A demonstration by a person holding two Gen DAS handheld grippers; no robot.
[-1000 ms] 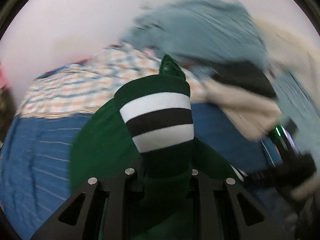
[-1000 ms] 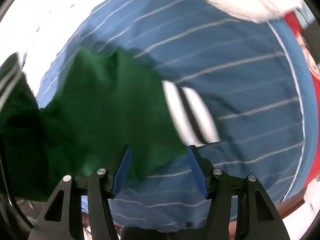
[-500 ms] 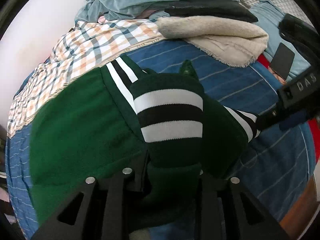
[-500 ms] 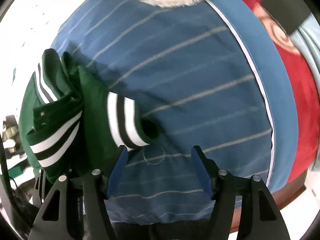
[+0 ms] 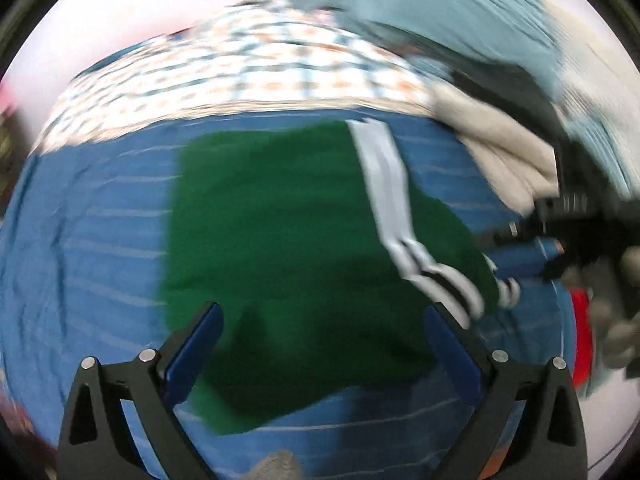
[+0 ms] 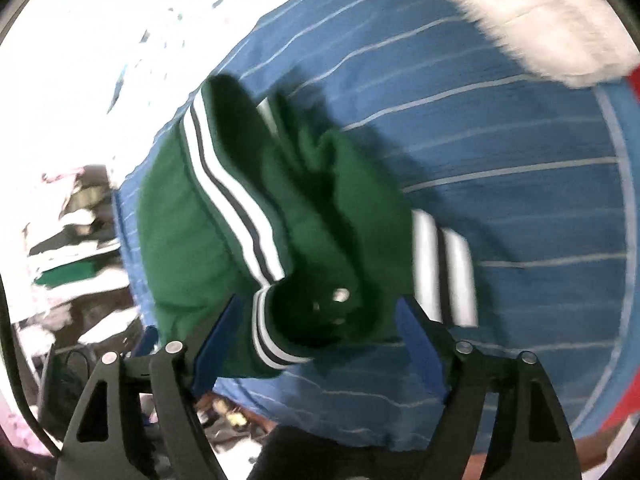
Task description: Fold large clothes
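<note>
Two grippers hang over a bed, whose blue striped sheet (image 5: 100, 240) spreads under and beyond both pairs of fingers. On it lies the green jacket (image 5: 280, 240), folded to a rough block with white-and-black striped trim; its long axis runs away from the left gripper (image 5: 320, 340), from between the fingers toward the heap of other clothes (image 5: 440, 20) at the far side. The left fingers are opening and stand wide apart above the jacket's near edge, clamped on nothing. The right gripper (image 6: 316, 336) has its fingers opening too, apart, with the jacket's bunched end and a striped cuff (image 6: 444, 272) between them but not pinched. The cuff sticks out past the right-hand finger. Judging by this, the right hand is nearer the loose end, so tidying that sleeve would likely fall to it.
</note>
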